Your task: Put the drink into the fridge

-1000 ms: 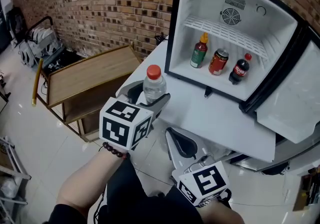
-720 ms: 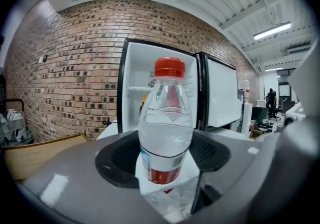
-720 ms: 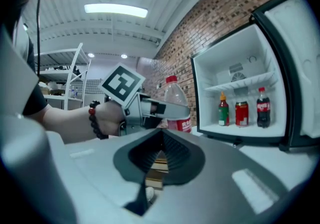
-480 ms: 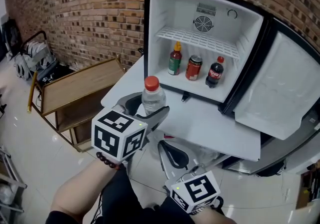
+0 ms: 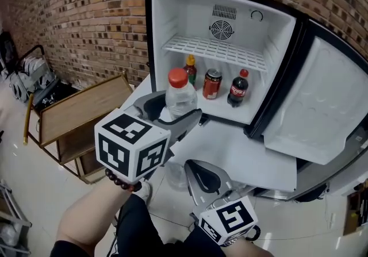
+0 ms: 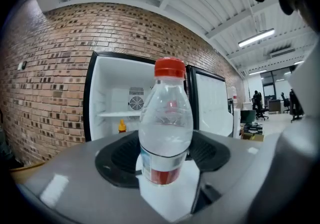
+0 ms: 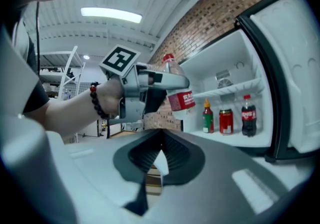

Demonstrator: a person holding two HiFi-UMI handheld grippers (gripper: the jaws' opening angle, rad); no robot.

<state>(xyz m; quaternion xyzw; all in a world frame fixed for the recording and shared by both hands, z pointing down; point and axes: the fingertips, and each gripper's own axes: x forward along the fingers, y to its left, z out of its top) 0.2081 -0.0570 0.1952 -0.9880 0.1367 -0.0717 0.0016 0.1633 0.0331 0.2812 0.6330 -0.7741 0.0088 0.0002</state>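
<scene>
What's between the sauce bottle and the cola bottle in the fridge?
The red can, standing on the fridge floor. It shows in the head view and the right gripper view.

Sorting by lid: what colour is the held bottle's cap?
Red. The bottle cap shows best in the left gripper view.

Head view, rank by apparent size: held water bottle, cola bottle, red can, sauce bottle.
1. water bottle, but nearest the camera, so unsure.
2. cola bottle and red can, look about alike.
3. sauce bottle: partly hidden behind the water bottle, unranked.
</scene>
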